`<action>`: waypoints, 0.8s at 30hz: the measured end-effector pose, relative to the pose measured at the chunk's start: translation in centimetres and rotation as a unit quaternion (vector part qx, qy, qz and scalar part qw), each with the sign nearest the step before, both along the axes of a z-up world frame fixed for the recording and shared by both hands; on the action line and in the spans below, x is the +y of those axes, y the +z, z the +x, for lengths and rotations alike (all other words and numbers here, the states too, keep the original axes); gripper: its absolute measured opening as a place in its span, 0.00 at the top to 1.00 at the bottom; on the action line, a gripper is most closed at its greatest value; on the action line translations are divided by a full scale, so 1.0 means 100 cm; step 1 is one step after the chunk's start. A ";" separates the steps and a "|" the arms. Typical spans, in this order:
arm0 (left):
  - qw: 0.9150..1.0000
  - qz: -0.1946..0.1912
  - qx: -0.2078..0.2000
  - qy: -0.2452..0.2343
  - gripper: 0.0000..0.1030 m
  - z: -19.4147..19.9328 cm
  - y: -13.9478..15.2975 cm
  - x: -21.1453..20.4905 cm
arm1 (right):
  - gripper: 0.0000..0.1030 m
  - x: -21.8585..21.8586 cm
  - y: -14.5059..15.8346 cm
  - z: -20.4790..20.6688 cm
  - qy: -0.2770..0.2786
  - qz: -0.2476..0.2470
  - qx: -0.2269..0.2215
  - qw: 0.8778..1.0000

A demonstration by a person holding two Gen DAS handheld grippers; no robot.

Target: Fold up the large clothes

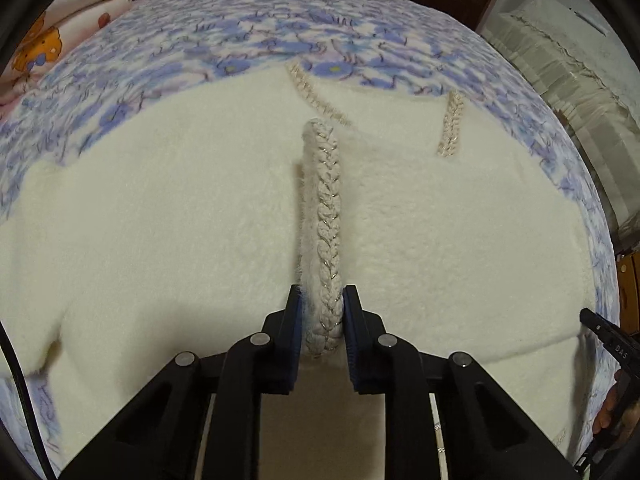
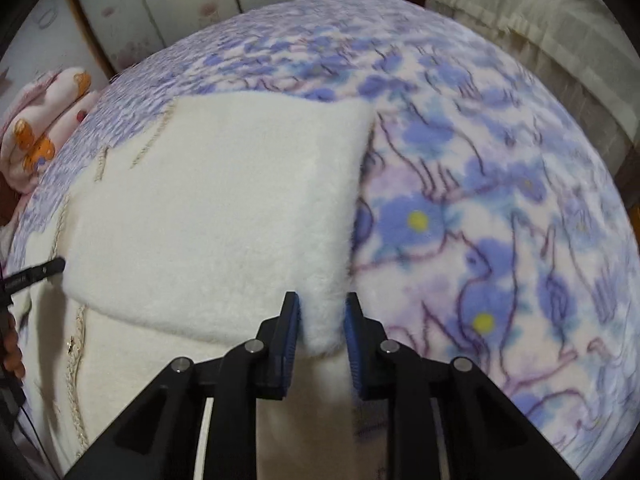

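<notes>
Left gripper (image 1: 323, 320): black plastic linkage arms, round silver pivot pins, fingers (image 1: 294, 334) lined with ribbed blue pads. Right gripper (image 2: 322, 320): same build, black arms, silver pins, blue pads. The right gripper's black finger, seen beside the left gripper, carries small pale lettering; thin black cable beneath it.

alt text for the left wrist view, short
The left gripper pinches a braided trim edge of a fluffy white garment spread on a blue-flowered blanket. The right gripper's tip shows at the right edge.
</notes>
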State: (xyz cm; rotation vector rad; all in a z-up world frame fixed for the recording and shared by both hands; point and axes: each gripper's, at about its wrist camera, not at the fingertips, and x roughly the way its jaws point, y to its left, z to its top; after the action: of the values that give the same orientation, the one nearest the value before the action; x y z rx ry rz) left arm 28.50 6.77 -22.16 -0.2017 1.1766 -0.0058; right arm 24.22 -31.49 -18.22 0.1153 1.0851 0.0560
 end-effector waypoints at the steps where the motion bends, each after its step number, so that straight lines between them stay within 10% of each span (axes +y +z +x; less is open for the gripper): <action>1: 1.000 -0.007 0.008 0.001 0.81 -0.004 -0.006 0.005 | 0.79 -0.002 -0.005 -0.001 -0.001 0.002 0.005 1.000; 11: 0.996 0.035 -0.080 -0.030 0.72 -0.046 0.050 -0.007 | 0.60 0.003 0.034 -0.030 -0.023 0.005 0.000 1.000; 15: 0.996 -0.010 -0.066 -0.054 0.72 -0.052 0.060 -0.022 | 0.59 0.030 0.049 -0.034 0.005 0.060 -0.042 0.997; 24: 0.996 -0.025 -0.043 -0.073 0.72 -0.024 0.026 -0.074 | 0.59 0.131 0.016 -0.004 0.110 0.015 -0.028 0.993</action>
State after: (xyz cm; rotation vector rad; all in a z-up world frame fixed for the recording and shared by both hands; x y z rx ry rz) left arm 26.10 -0.63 -19.57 -0.1571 1.1035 -0.1712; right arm 23.79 -18.41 -16.65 0.0196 1.0368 0.2727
